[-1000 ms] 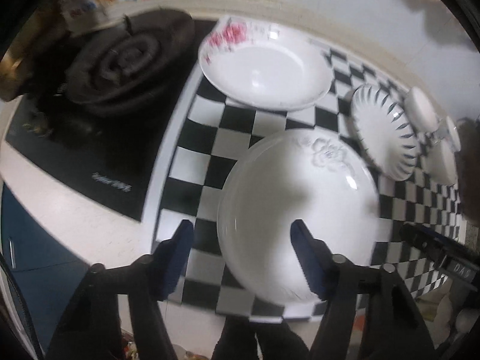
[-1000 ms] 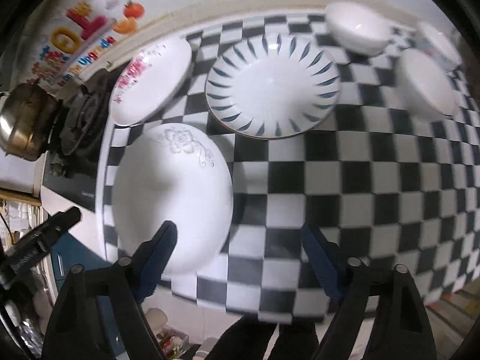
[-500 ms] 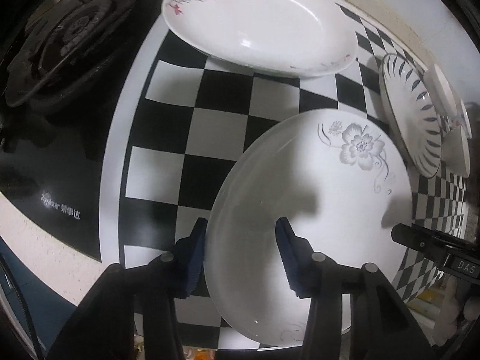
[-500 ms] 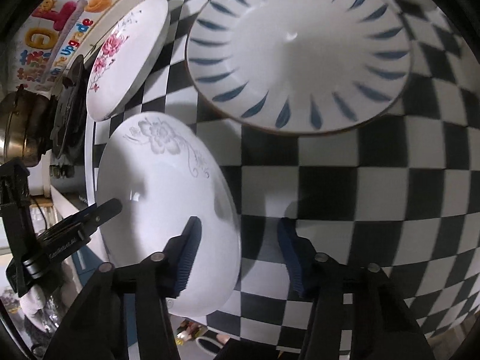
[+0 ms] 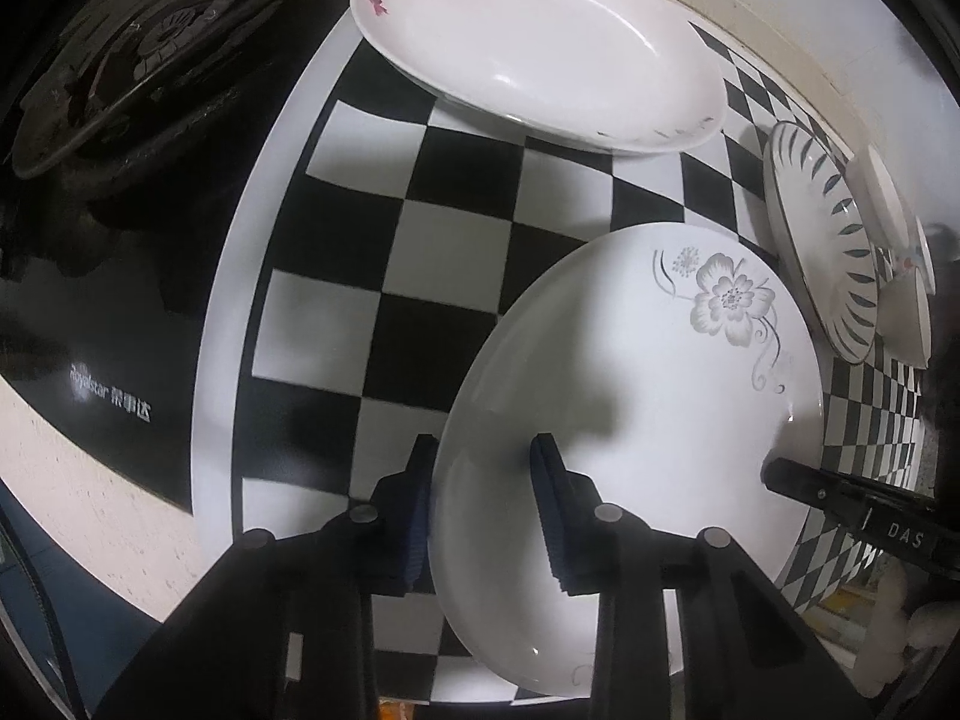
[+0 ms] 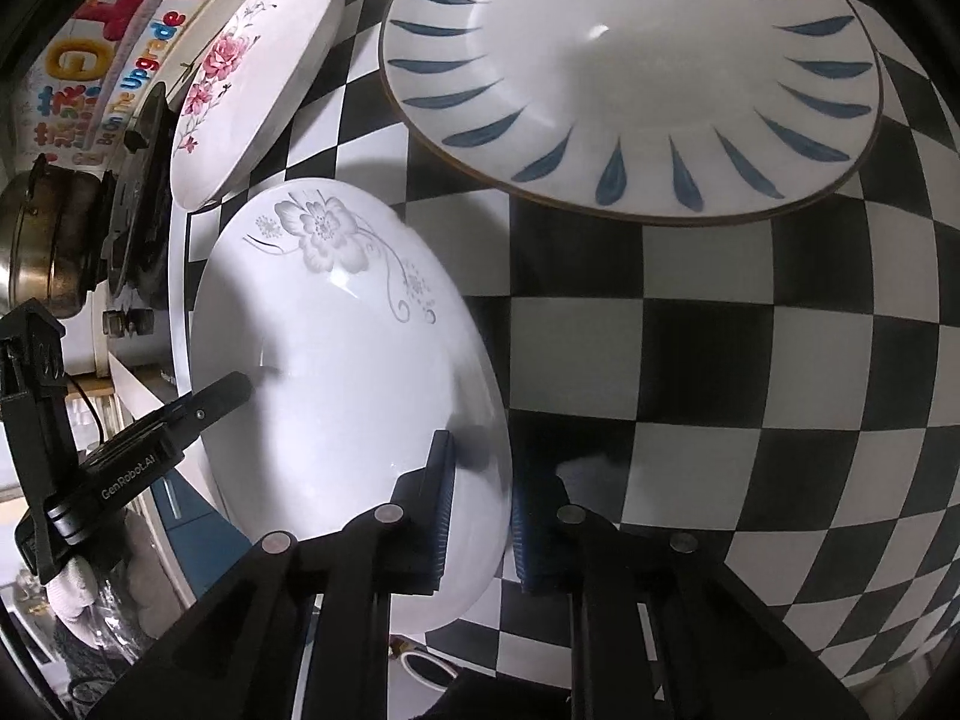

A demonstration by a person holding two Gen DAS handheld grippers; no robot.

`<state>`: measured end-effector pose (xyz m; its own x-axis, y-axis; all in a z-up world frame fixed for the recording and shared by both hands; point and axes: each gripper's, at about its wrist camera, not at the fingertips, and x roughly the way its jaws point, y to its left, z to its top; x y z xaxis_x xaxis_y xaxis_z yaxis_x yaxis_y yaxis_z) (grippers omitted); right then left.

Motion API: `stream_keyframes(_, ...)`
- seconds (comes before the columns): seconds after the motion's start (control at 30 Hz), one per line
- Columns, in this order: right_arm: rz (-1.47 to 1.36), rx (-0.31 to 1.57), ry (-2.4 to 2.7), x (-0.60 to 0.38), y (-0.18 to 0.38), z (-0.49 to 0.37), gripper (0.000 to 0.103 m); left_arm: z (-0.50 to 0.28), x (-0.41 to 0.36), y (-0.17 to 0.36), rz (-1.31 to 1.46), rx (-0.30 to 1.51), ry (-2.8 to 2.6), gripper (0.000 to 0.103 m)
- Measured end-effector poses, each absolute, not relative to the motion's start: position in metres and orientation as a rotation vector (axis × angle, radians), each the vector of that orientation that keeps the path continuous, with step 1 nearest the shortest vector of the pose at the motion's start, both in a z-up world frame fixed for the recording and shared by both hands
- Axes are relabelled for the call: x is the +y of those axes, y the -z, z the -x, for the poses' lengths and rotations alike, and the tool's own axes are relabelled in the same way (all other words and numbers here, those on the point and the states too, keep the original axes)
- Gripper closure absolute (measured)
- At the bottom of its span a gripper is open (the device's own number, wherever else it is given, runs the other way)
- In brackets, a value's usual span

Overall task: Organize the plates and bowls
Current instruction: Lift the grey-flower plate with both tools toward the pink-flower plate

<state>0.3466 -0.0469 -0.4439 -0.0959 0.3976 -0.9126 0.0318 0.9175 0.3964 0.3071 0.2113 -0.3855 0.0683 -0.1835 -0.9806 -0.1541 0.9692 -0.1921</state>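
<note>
Plate with grey flower print (image 5: pixel 648 372) — white, shallow, on the checkered cloth (image 5: pixel 420 240) covering the table, near its front edge. Gripped at two opposite sides of the rim.

Left gripper (image 5: pixel 483 504) — jaws closed on the near-left rim, one blue pad (image 5: pixel 555 516) over the plate's inner face, the other outside the edge. Seen from the right wrist as a black finger reaching onto the plate's far side.

Right gripper (image 6: pixel 480 516) — jaws clamped on the opposite rim, one pad on the inner face, the other outside, against the cloth side. Tip seen from the left wrist at the plate's right edge.

Plate with pink roses (image 5: pixel 540 42) — oval, white, behind the held plate, beside the stove; apart from it.

Plate with blue leaf strokes (image 6: pixel 630 72) — round, brown-edged, to the right of the rose plate, behind the held plate; not touching either.

Small white bowls (image 5: pixel 900 228) — beyond the blue-stroke plate, seen edge-on; number unclear.

Gas stove (image 5: pixel 120 120) — black glass top with burner, left of the cloth.

Metal pot (image 6: pixel 42 252) — brass-toned, on the stove.
</note>
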Motion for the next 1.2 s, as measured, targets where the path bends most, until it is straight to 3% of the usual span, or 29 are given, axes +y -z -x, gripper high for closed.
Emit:
stream_keyframes(0.4,-0.355,1.595,-0.268,-0.101,0.421,-0.318,0.085,-0.293,0.172,0.364,0.242,1.458,0.102,0.075)
stream_keyframes(0.87,-0.451,1.503,-0.116,-0.231,0.390,-0.273,0.084,-0.289,0.043,0.350,0.182,1.429,0.256,0.075)
stream_keyframes(1.2,-0.479,1.491,-0.078,-0.306,0.405,-0.271,0.085,-0.300,-0.023,0.365,0.120,1.445,0.267,0.075)
